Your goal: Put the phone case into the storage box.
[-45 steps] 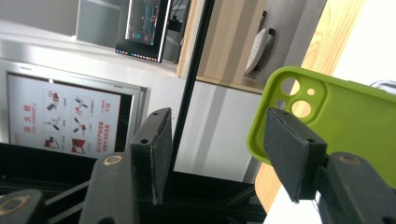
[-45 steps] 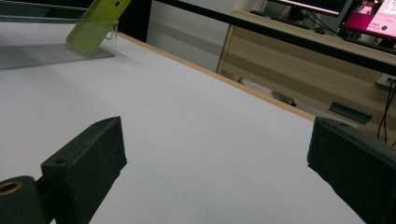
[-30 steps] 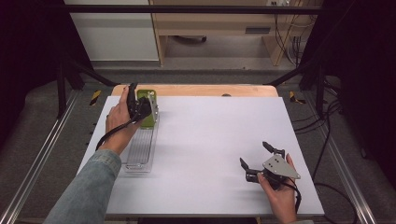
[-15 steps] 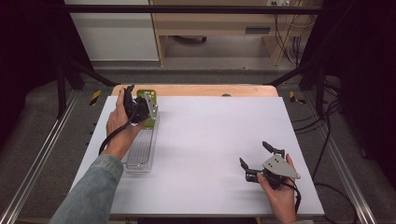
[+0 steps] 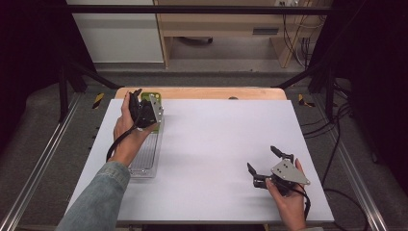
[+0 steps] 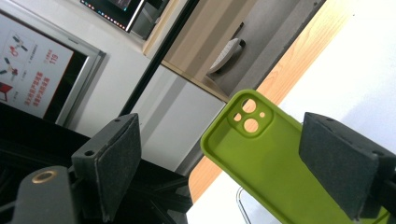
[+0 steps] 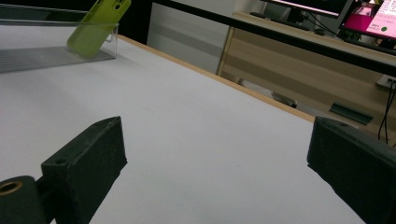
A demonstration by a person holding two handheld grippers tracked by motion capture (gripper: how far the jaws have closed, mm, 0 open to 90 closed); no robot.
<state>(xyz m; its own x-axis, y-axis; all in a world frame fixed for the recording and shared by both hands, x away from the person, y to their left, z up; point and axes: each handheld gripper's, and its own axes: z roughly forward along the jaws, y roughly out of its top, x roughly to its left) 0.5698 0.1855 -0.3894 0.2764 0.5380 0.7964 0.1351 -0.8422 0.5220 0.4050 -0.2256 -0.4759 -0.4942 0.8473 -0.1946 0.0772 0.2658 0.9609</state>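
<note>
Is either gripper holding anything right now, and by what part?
Nothing is held. The left gripper stands open around the green phone case, pads clear of it. The right gripper is open over the bare table.

A wall poster (image 6: 32, 70) bears the number "119" among unreadable print.

Lime-green rubbery phone case (image 6: 275, 163), clear ribbed plastic tray (image 5: 144, 159), white tabletop (image 5: 211, 144) w/ pale wood edge, black jaw pads.
</note>
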